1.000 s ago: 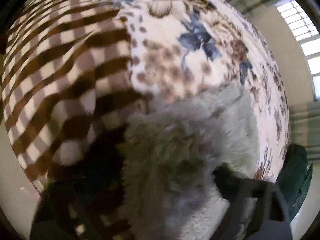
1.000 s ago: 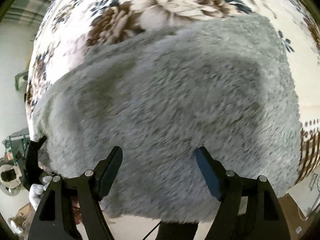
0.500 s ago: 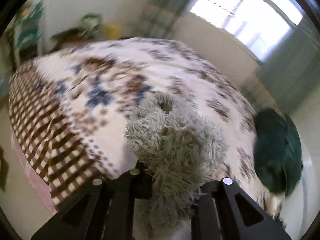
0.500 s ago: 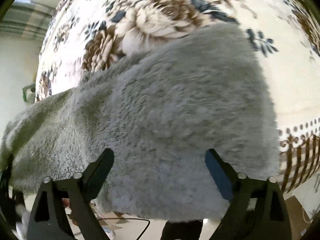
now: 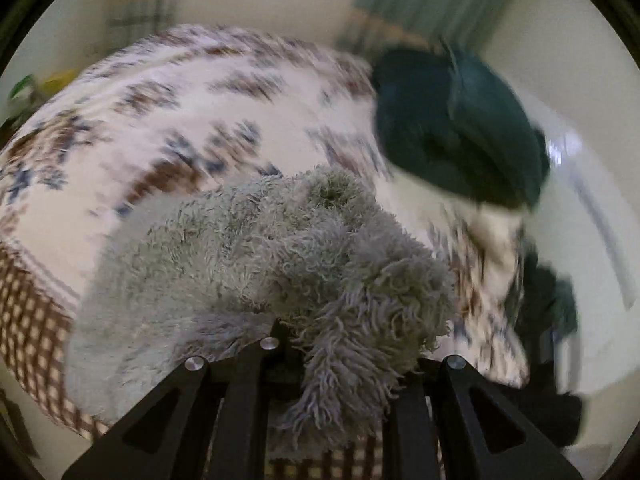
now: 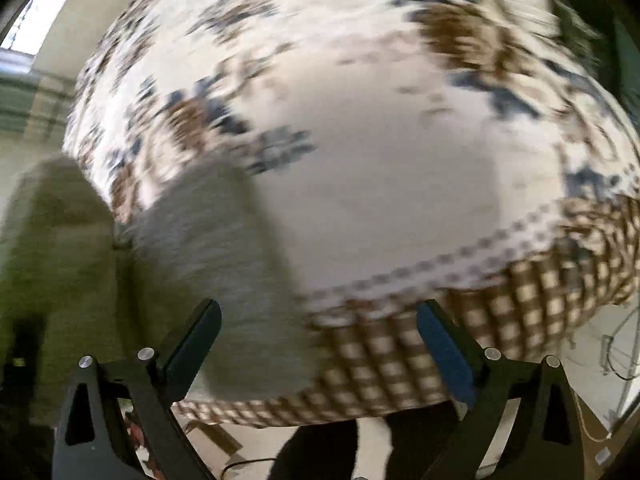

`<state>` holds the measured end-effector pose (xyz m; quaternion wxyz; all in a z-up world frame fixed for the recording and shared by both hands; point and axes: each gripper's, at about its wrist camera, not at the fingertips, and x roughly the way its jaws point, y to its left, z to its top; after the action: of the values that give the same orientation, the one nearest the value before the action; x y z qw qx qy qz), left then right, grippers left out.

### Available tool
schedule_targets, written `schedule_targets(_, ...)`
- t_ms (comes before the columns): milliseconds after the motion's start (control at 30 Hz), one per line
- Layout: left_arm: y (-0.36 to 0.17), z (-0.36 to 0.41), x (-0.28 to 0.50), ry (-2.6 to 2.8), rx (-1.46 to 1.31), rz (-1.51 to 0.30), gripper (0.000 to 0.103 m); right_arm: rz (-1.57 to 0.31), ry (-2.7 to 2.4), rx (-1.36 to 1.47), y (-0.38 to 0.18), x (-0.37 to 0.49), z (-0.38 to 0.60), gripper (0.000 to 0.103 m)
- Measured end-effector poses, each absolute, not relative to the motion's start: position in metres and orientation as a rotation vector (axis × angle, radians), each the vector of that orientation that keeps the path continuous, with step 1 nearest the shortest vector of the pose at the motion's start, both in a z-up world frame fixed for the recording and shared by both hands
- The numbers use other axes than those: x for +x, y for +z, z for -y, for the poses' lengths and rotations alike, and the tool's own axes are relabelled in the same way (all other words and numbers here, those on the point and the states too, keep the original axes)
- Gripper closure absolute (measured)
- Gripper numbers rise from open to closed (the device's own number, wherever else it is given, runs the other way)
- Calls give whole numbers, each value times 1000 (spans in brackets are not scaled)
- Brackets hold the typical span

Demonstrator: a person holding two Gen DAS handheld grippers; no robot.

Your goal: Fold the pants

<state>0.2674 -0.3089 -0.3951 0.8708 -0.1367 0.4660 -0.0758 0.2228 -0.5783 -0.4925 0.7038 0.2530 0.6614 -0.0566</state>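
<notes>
Since a second ago the left gripper (image 5: 340, 344) is clamping the fuzzy grey pants (image 5: 280, 248) and dragging them across the floral bedspread (image 5: 192, 112), while the right gripper (image 6: 316, 344) is spreading empty, so folding's underway.

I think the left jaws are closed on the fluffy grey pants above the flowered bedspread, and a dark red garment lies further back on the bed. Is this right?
Not quite. The garment further back is dark green, not dark red, as the left wrist view shows. The rest holds: the left gripper has its jaws closed on the fluffy grey pants above the flowered bedspread.
</notes>
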Motion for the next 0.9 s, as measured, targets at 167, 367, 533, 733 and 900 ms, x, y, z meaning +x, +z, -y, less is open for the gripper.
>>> schedule_targets(167, -424, 356, 275, -216, -184, -1135, 83, -1481, -163, 587, -500, 206, 632, 3)
schedule_targets(367, -376, 339, 268, -301, -312, -1123, 16, -1448, -116, 679, -499, 198, 661, 3)
schedule_targets(533, -339, 263, 286, -115, -228, -1049, 16, -1398, 60, 833, -497, 218, 640, 3)
schedule_targets(733, -386, 169, 329, 121, -113, -1120, 16, -1445, 230, 896, -533, 263, 582, 3)
schedule_targets(900, -436, 155, 357, 97, -137, -1239, 16, -1451, 140, 900, -555, 272, 572, 87)
